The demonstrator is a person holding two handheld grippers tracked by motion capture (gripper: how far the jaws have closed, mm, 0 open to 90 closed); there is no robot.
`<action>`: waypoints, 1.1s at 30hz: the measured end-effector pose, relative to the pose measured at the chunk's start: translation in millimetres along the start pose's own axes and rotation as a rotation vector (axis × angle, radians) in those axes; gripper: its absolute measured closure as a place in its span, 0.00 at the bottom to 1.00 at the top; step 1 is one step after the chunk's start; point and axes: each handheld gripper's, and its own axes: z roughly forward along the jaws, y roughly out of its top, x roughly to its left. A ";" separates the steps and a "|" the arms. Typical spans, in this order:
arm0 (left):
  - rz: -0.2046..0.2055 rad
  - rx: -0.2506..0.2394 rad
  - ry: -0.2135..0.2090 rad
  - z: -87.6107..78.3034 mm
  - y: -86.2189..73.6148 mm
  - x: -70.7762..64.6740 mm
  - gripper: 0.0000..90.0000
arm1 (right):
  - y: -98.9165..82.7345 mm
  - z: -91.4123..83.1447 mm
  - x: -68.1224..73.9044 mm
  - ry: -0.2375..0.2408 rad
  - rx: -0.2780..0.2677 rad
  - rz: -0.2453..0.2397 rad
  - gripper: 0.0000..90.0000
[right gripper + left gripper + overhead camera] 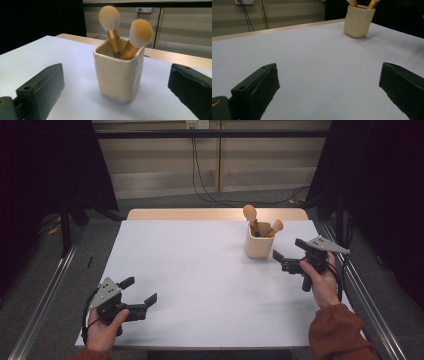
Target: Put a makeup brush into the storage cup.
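Note:
A cream square cup (258, 245) (358, 21) (119, 72) stands upright at the right rear of the white table (200, 280). Two makeup brushes lean in it, bristles up: a taller brush (250, 215) (110, 22) and a shorter brush (275, 226) (140, 33). My right gripper (289, 250) (117, 95) is open just right of the cup, jaws pointing at it, nothing between them. My left gripper (141, 290) (329, 92) is open near the table's front left corner over bare tabletop.
A wooden strip (215, 214) runs along the table's far edge. Metal rails (45, 305) flank the table on both sides. Black cables (200, 180) hang down the back wall to the floor. Dark curtains (380, 180) close in both sides.

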 end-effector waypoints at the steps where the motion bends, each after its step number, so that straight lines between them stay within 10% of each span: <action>1: 0.000 -0.001 0.000 -0.1 0.0 -0.1 0.03 | -0.8 -1.8 1.9 0.003 -0.003 0.001 0.00; 33: -0.011 -0.005 0.030 -11.5 -3.8 -3.4 0.03 | -47.0 -68.8 27.1 -0.013 0.000 0.007 0.00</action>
